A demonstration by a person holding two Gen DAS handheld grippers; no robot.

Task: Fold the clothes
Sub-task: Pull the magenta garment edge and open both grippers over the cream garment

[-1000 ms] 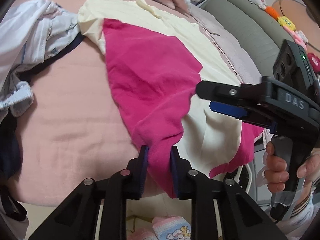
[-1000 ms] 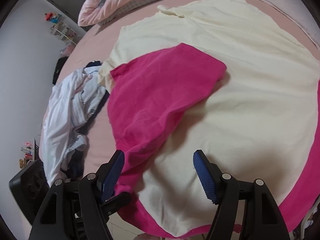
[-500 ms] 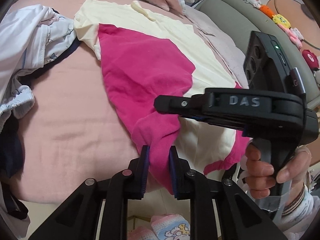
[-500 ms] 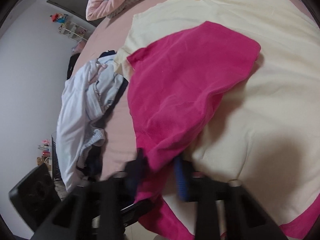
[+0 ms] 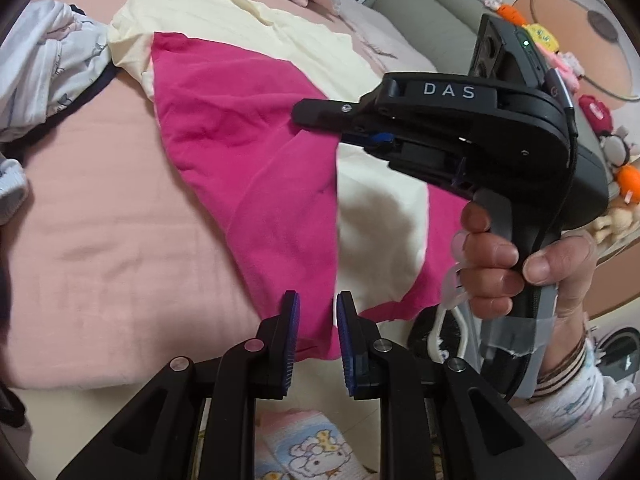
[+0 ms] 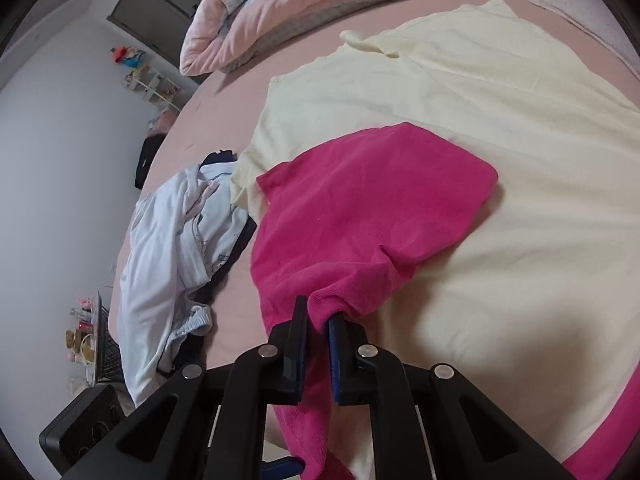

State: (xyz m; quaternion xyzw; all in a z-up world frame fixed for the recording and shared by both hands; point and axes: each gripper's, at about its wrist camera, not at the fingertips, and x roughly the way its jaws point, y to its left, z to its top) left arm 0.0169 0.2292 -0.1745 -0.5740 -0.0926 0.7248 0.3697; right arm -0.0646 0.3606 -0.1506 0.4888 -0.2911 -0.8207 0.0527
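Pink garment (image 5: pixel 248 152) lying over cream garment (image 6: pixel 460 92) on bed (image 5: pixel 92 216); left tool (image 5: pixel 313 334) and right tool (image 6: pixel 318 320) both pinching its edge.

left gripper (image 5: pixel 313 312), right gripper (image 6: pixel 318 322), both jaws clamped

Both tools are matte black plastic. The left gripper (image 5: pixel 313 334) has angular linkage arms joined with round silver screws, and its fingers (image 5: pixel 291 338) carry ribbed blue pads. The right gripper (image 6: pixel 317 346) is built the same way: black arms, silver pivot screws, blue pads. Seen from the side, its body bears "DAS" in pale letters, a small green light glows on a dark grey block at the back, and a thin black cable runs down the rear. Grey tape wraps the foot of its handle. The right hand (image 5: pixel 516 264) is bare-skinned, with thin bangles and a pale cartoon-printed sleeve at the wrist.
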